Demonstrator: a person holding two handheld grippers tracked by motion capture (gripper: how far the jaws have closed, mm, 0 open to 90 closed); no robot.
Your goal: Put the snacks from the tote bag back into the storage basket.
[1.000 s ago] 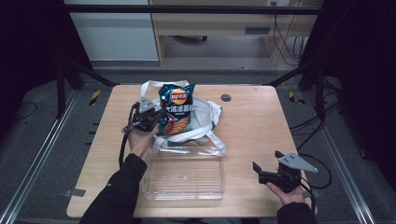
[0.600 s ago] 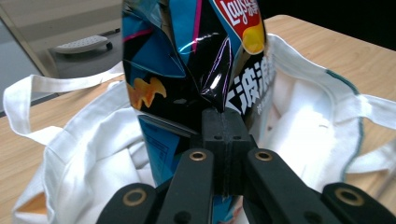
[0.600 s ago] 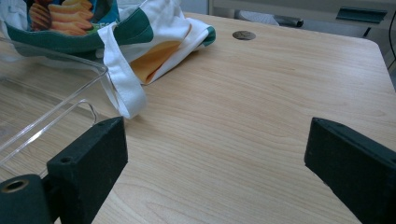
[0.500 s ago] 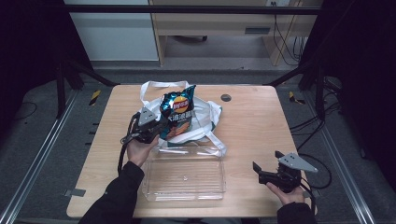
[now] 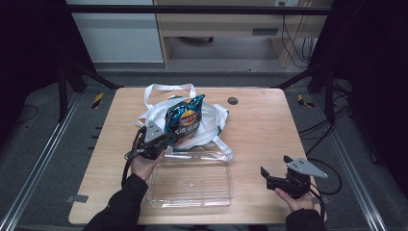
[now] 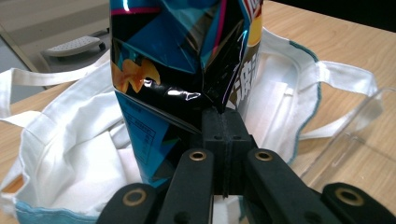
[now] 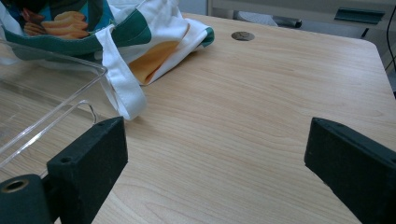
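Since a second ago the left gripper [image 5: 163, 140] has been carrying the chip bag [image 5: 185, 120] away from the far side of the table [image 5: 269, 120] toward the person, so the bag is now hanging above the near edge of the white tote bag [image 5: 211, 122], just beyond the clear plastic tray [image 5: 190, 185], while the right gripper [image 5: 274, 179] is keeping its place. The chip bag is showing glossy blue and black foil with orange chip pictures, creased and crumpled where it is being pinched, standing roughly upright. In the left gripper view the jaws are pressing tight together on a lower fold of the bag [image 6: 187, 60], with the tote [image 6: 70, 154] lying slack beneath. The right gripper is resting low near the table's near right corner, its jaws standing wide apart and holding nothing, with bare wood [image 7: 243, 116] ahead of it. The tray is lying empty between the two hands, and a small dark disc [image 5: 233, 100] is sitting at the far side
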